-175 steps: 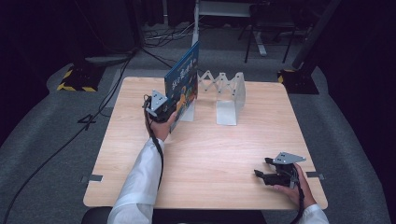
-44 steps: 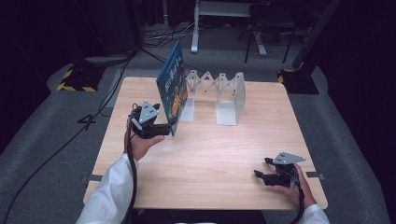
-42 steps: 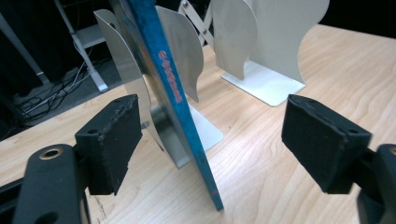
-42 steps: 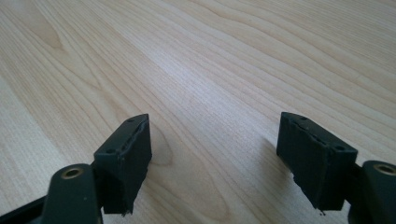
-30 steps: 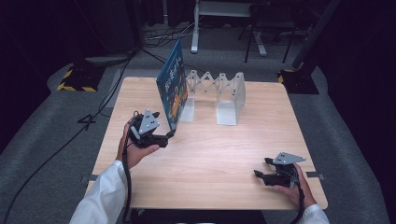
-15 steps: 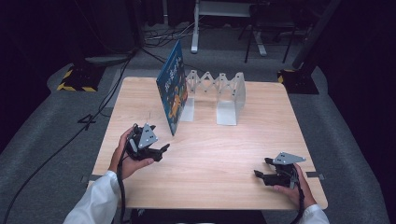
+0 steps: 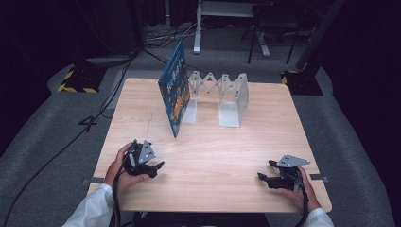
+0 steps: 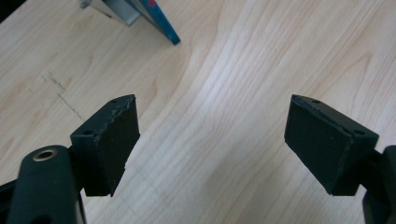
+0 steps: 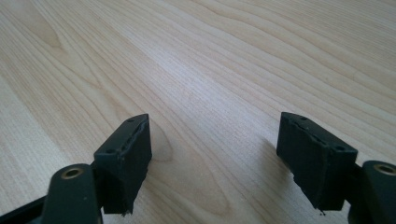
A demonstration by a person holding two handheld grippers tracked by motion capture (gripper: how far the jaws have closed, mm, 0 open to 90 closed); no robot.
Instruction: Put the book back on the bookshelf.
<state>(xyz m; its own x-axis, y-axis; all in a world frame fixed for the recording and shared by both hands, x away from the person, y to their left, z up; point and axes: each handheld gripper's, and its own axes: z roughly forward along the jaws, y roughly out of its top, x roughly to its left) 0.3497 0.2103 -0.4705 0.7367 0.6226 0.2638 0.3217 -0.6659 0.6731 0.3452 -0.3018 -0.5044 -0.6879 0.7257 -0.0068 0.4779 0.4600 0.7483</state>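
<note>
low, both tongs (image 7: 158, 165) (image 7: 263, 177) rest spread on the table (image 7: 213, 156).

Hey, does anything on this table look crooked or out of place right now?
The blue book leans at a tilt against the left end of the grey folding rack rather than standing upright. Nothing is spilled or damaged.

Blue picture book (image 7: 174, 90) stands upright on edge, slightly tilted, at the far-left part of the wooden table (image 7: 213, 161). It leans against the left end of the grey accordion book rack (image 7: 222, 94).
</note>
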